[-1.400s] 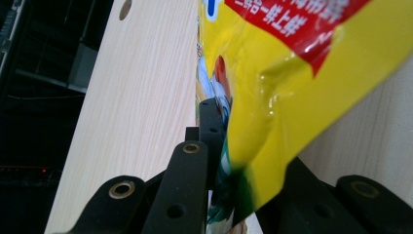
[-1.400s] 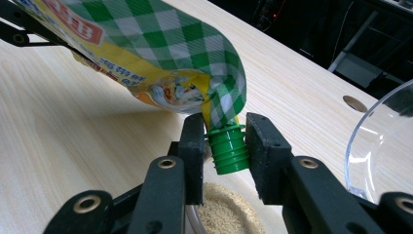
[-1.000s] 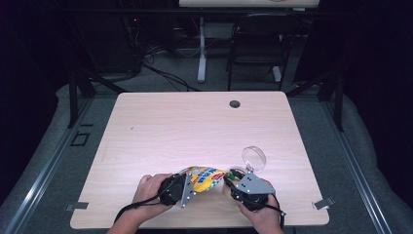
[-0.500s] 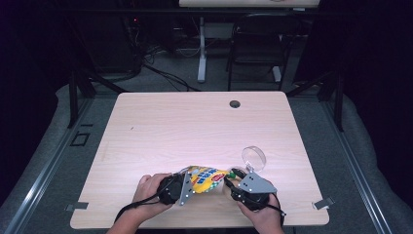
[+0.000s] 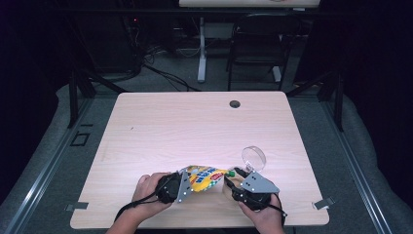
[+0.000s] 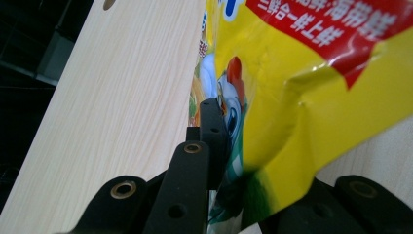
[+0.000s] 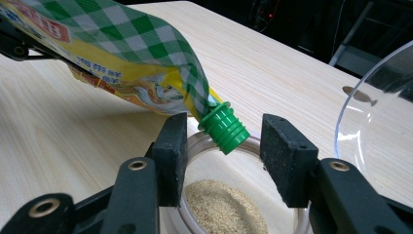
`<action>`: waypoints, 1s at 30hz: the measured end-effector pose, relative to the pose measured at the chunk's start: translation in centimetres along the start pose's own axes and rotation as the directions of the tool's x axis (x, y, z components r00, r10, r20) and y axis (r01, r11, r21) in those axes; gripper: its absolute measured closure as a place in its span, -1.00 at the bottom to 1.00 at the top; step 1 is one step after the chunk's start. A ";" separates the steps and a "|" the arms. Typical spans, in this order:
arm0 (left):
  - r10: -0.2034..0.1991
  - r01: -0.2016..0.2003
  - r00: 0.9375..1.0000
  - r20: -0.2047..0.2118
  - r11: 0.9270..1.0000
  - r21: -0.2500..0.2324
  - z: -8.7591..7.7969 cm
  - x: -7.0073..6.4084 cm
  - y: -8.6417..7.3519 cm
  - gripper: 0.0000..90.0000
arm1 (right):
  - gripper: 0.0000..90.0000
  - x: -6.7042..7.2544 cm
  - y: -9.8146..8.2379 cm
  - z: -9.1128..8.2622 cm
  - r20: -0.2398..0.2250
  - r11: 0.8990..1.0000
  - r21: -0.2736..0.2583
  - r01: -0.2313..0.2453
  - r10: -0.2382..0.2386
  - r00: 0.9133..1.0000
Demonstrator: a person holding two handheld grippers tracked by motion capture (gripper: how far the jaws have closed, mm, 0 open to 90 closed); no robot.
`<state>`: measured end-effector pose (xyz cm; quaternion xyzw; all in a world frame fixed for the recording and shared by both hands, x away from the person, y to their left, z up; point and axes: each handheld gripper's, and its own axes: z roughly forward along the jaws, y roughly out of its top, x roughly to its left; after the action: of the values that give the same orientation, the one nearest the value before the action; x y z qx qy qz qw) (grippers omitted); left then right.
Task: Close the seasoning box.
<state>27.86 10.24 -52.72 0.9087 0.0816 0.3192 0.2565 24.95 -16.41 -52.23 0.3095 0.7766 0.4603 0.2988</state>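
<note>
A yellow seasoning pouch (image 5: 207, 176) with a green checked end hangs tilted over the table's near edge, and my left gripper (image 5: 190, 183) is shut on its bottom end. In the left gripper view the pouch (image 6: 302, 97) is pinched against the black fingers (image 6: 212, 126). The pouch's green screw cap (image 7: 225, 128) points down over a clear jar (image 7: 202, 146) holding pale granules (image 7: 221, 207). My right gripper (image 7: 224, 141) straddles the cap; its jaws have just been opening and its pads (image 7: 285, 156) stand clear of the cap on both sides.
A clear round lid (image 5: 253, 157) leans just beyond the right gripper, seen large in the right gripper view (image 7: 375, 107). The wooden table (image 5: 195, 126) has a cable hole (image 5: 235, 104) near its far edge. A chair (image 5: 258, 44) stands behind the table.
</note>
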 end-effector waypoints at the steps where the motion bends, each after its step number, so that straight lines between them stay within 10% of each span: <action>1: 0.006 -0.006 1.000 0.000 1.000 0.001 0.0 0.1 0.0 0.95 | 0.18 0.0 0.0 0.0 0.000 1.000 -0.001 -0.002 0.002 1.000; 15: -0.097 0.098 0.995 0.036 0.995 -0.034 0.0 1.2 -0.9 0.94 | 0.17 0.0 -0.1 -0.1 0.003 1.000 -0.002 -0.003 0.003 1.000; 30: -0.276 0.281 0.958 0.076 0.957 -0.070 0.3 2.9 -2.9 0.92 | 0.17 -0.3 -0.2 -0.3 0.015 1.000 -0.011 -0.016 0.016 1.000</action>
<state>30.37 13.49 -52.88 0.8870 0.1873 0.2531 0.3376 24.90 -16.88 -52.20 0.3176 0.7693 0.4645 0.3026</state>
